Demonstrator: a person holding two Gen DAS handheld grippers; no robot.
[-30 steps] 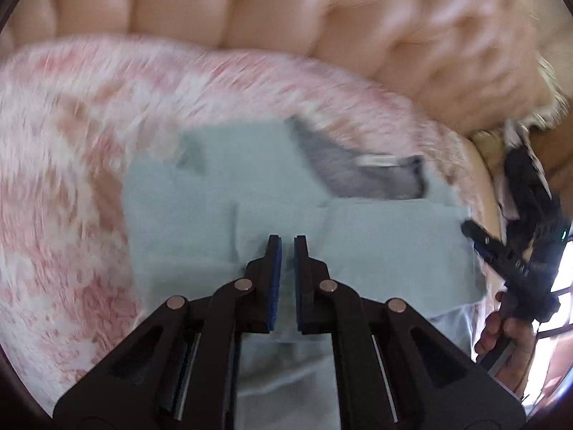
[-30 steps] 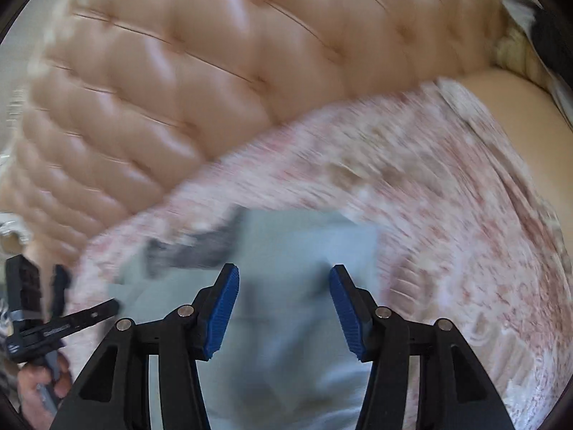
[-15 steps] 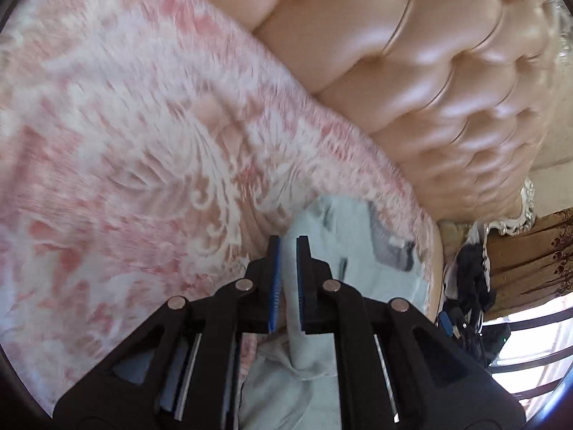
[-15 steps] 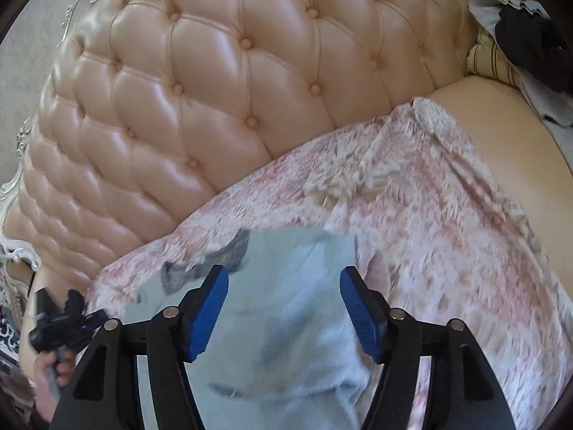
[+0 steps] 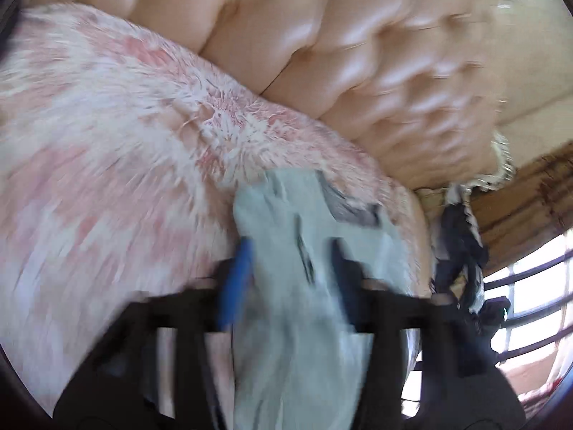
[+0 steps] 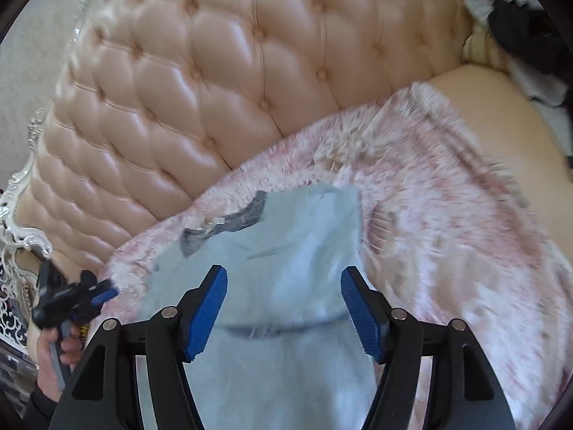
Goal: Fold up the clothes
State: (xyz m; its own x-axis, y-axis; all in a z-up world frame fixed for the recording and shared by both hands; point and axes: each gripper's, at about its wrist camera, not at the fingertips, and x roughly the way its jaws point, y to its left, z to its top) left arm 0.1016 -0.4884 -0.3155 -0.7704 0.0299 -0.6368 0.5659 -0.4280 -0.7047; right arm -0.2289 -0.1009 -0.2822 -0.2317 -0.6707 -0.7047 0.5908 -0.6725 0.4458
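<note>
I count one light blue garment [image 6: 286, 258], one pink furry blanket [image 6: 447, 222], one tufted sofa [image 6: 215, 82], two grippers: left gripper [image 5: 290, 279], right gripper [image 6: 283, 308].

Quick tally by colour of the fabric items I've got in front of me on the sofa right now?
Light blue: 1, the light blue garment with a grey collar.
Pink and white: 1, the fluffy pink blanket under it.
Dark and grey: 1 pile of dark clothes at the sofa's end; separate pieces can't be counted.
Total: 3.
</note>
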